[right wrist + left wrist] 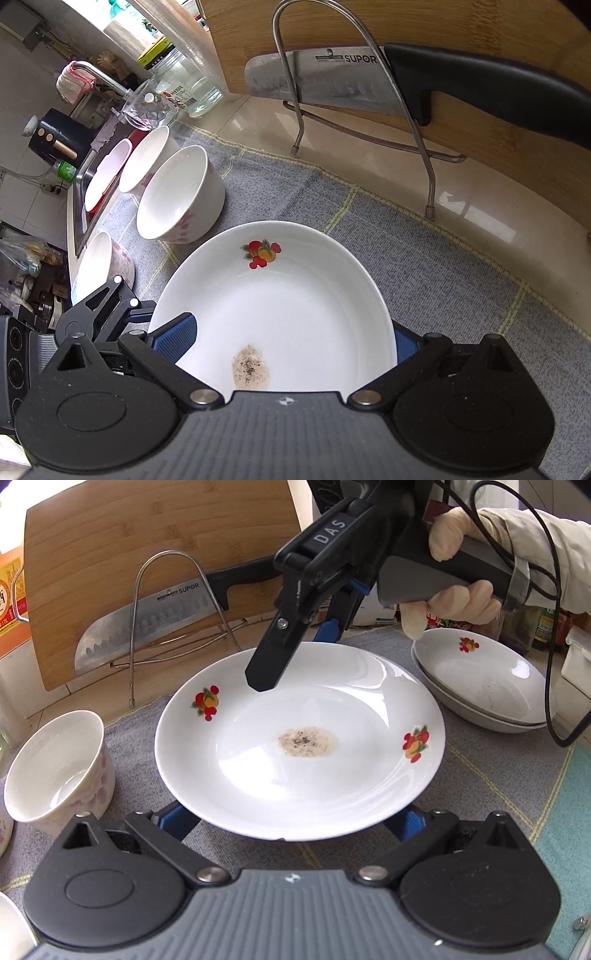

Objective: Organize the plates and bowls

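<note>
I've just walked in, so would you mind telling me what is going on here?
A person with a handheld gripper in each hand is sorting dishes on a grey mat. Both the left gripper and the right gripper are at opposite rims of a fruit-patterned plate with a brown stain. Bowls wait nearby.

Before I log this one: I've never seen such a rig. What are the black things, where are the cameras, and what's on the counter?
No robot here: a person holds a two-fingered tool in each hand, with a camera on each tool looking along its fingers. The left view shows the left tool at the bottom and a gloved hand holding the other tool. The right view is from that right tool.

A stained white plate sits between both tools' wide-open jaws. I cannot tell whether it is lifted.

On the grey cloth are stacked plates and bowls. Behind are a knife and a cutting board.
</note>
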Tool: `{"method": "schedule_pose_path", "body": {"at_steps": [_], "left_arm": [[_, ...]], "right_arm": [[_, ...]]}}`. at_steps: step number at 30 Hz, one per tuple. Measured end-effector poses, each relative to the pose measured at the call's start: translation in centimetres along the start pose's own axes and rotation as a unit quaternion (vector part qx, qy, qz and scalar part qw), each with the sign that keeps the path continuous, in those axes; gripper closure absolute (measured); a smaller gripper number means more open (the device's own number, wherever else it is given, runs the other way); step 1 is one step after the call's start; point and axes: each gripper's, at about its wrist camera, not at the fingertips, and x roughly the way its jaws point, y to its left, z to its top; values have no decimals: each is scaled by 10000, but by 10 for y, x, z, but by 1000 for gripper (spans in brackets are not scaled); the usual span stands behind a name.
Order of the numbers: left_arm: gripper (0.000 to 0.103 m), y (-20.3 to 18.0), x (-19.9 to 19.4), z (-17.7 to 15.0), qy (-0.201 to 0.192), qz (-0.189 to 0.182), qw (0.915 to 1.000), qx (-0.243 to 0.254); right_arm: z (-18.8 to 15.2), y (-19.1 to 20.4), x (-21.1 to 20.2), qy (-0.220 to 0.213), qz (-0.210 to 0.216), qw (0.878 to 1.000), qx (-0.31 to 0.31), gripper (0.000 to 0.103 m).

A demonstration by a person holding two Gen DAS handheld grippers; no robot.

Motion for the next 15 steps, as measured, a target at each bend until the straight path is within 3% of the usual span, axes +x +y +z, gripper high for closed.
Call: {"method": "schedule_pose_path", "body": {"at_steps": [15], "left_arm": [[1,-20,-32,-2,-69,-26,9998,187]], "right_arm": [[-29,24,-20,-191,-34,9998,1,0]]}}
